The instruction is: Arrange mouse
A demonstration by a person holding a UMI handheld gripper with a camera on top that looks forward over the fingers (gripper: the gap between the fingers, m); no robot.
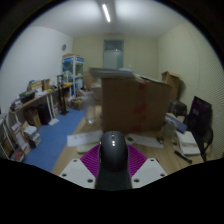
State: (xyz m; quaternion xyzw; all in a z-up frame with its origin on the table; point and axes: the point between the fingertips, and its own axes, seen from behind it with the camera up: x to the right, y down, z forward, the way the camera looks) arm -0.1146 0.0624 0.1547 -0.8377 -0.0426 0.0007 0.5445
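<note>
Gripper view: cluttered room beyond.
Tongs (113, 160): clamped on the dark grey rounded plastic mouse (113, 150), lifted for carrying.
Judgement: the wooden desk (75, 155) below awaits placement.

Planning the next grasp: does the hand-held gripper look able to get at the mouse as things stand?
Probably yes: the mouse already sits between the fingers of the hand-held gripper, with nothing in the way. Whether the pads press on it is unclear.
</note>
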